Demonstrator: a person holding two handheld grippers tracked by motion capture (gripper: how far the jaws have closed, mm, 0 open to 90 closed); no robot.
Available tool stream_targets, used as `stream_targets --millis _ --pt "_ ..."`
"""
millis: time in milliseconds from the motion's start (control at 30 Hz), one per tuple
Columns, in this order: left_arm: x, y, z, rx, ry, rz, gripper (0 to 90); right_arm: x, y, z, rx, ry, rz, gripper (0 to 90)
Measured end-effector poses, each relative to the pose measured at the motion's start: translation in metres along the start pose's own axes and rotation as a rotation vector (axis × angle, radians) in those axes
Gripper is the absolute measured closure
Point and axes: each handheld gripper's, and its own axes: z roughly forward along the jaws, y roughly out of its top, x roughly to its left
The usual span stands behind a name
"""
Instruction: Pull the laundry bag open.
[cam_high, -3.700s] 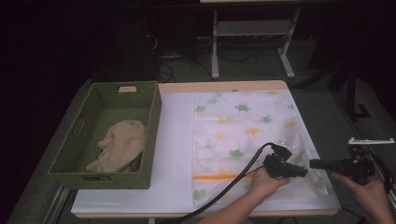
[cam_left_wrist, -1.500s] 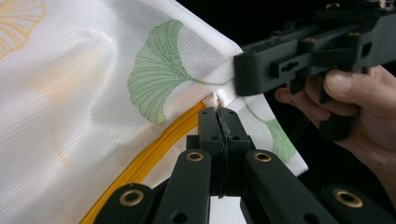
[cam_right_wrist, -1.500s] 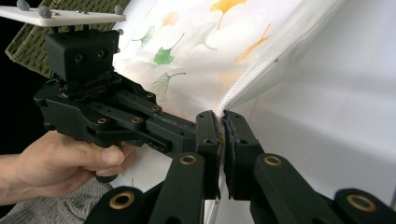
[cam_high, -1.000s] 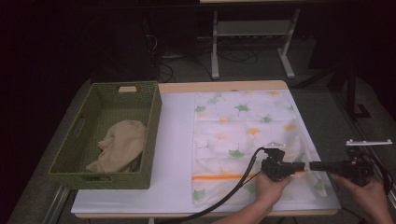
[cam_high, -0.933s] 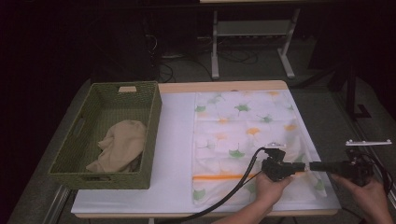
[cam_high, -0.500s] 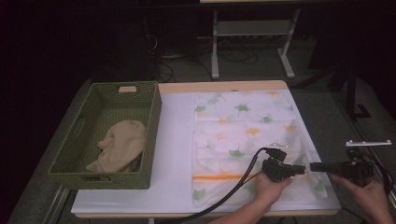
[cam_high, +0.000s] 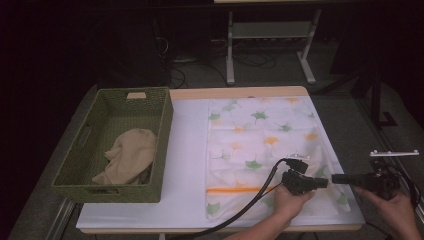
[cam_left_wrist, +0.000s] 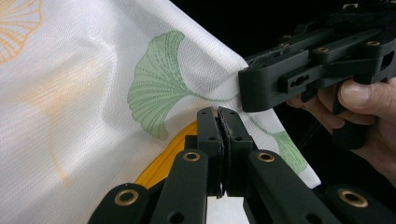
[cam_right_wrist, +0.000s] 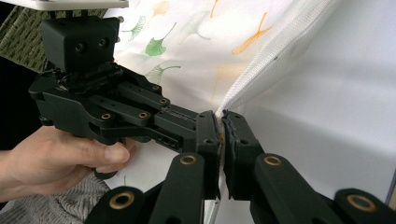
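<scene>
A white pillowcase printed with green and orange ginkgo leaves (cam_high: 260, 145) lies flat on the right half of the table (cam_high: 187, 150), its near right corner at the lower right of the high view. The left gripper (cam_high: 324, 183) sits on that corner; in the left gripper view its fingers (cam_left_wrist: 208, 135) are pressed together with the cloth's edge pinched between them. The right gripper (cam_high: 336, 178) comes in from the lower right of the high view, tip to tip with the left one. In the right gripper view its fingers (cam_right_wrist: 236, 140) are clamped on the zippered edge (cam_right_wrist: 275, 58) of the pillowcase, which rises taut toward the upper right of that frame. The person's left hand (cam_high: 287, 202) rests on the cloth, and the right hand (cam_high: 395, 207) is beyond the table's right edge.

A green woven basket (cam_high: 82, 150) holding a crumpled beige cloth (cam_high: 127, 157) stands along the table's left edge, well apart from the pillowcase. A bare white strip of table runs between the basket and the pillowcase, and a narrower one runs along the near edge. The pillowcase's right side lies close to the table's right edge.
</scene>
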Motion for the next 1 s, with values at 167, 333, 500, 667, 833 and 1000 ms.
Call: stream_targets --millis 167,333,500,667,833,1000 --pt "0.000 0.001 0.002 0.001 0.003 0.001 88.2 0.000 0.000 0.000 -0.002 -0.003 -0.001 85.0" --pt "0.001 0.000 0.004 0.008 0.002 -0.008 87.7 0.000 0.000 0.000 0.005 -0.010 -0.002 85.0" --pt "0.000 0.000 0.006 0.034 0.033 0.010 89.5 -0.001 -0.001 0.003 0.023 -0.028 -0.004 85.0" --pt "-0.004 0.001 0.003 0.049 0.078 0.031 90.0 0.001 -0.001 0.005 0.054 -0.100 -0.015 85.3" --pt "-0.007 0.003 0.000 0.063 0.098 0.049 90.0 0.004 0.001 0.006 0.070 -0.134 -0.025 85.5" --pt "-0.003 0.001 -0.011 0.083 0.137 0.051 90.0 0.003 0.000 0.003 0.083 -0.211 -0.022 85.6"
